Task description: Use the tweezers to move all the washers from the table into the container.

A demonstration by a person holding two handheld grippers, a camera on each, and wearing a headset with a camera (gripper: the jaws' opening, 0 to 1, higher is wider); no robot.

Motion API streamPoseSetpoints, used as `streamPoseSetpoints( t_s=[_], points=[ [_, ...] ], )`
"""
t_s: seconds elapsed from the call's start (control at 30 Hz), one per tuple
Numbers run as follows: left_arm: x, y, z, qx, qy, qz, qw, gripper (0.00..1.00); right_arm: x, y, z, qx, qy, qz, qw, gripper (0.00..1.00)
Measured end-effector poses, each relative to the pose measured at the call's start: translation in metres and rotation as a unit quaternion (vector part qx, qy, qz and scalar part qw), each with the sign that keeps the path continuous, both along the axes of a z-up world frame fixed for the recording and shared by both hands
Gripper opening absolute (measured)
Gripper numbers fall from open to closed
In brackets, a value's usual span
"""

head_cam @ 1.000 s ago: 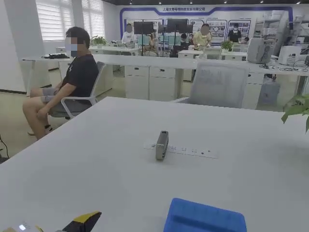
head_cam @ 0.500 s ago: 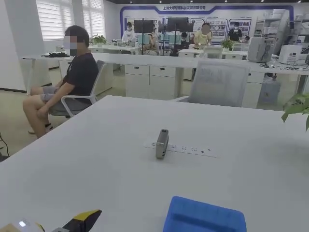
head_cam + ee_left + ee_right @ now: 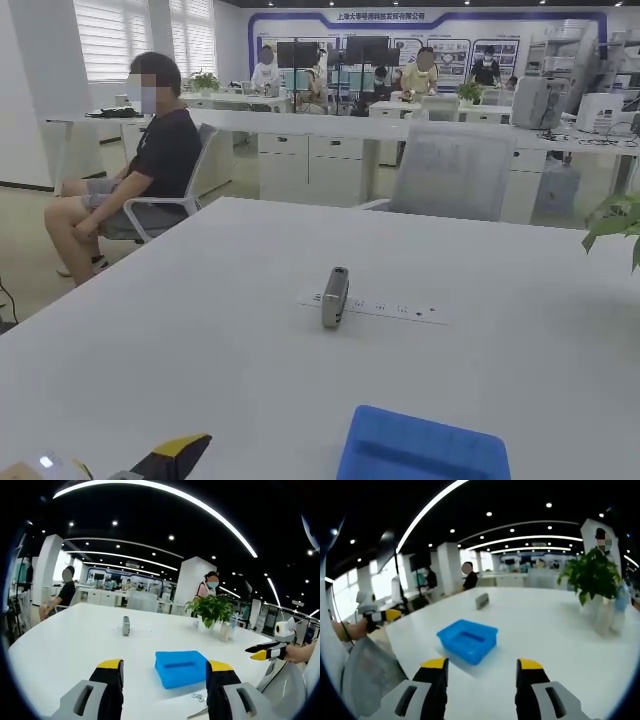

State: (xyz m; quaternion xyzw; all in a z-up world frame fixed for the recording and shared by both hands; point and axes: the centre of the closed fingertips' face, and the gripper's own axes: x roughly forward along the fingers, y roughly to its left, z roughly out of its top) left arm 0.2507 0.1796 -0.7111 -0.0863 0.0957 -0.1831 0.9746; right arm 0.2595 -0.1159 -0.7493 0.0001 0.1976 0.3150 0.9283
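A blue container (image 3: 425, 445) sits on the white table (image 3: 200, 330) near its front edge. In the left gripper view the container (image 3: 180, 667) lies just ahead of my open left gripper (image 3: 165, 672). Small metal washers (image 3: 198, 697) and the tweezers (image 3: 197, 713) lie on the table by the right-hand jaw. The left gripper's yellow tip (image 3: 185, 450) pokes in at the bottom left of the head view. My right gripper (image 3: 482, 672) stands open and holds nothing, with the container (image 3: 468, 639) a little beyond it. Each gripper shows in the other's view: right gripper (image 3: 267, 651), left gripper (image 3: 382, 616).
A grey device (image 3: 335, 297) stands on a flat power strip (image 3: 400, 310) mid-table. A potted plant (image 3: 210, 611) and bottles (image 3: 610, 612) stand near the right edge. An office chair (image 3: 450, 170) is at the far side, and a person (image 3: 140, 170) sits at the back left.
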Motion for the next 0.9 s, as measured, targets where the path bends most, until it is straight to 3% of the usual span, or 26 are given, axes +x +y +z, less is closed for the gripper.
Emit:
streamPoseSetpoints(
  t_s=[0.53,0.77,0.9],
  points=[
    [-0.0006,-0.0002,-0.0015,0.003,0.003,-0.002,1.0000,0.65,0.0002,-0.0004,-0.0002,-0.003,0.001,0.002,1.0000,0.51],
    [-0.0009,-0.0009,-0.0020,0.004,0.005,-0.004,1.0000,0.64,0.0014,-0.0060,0.0028,0.018,0.003,-0.009,0.9998,0.51],
    [-0.0010,-0.0010,-0.0023,0.005,0.006,-0.004,1.0000,0.64,0.0008,-0.0040,0.0016,0.013,0.005,-0.007,0.9999,0.51]
  ],
)
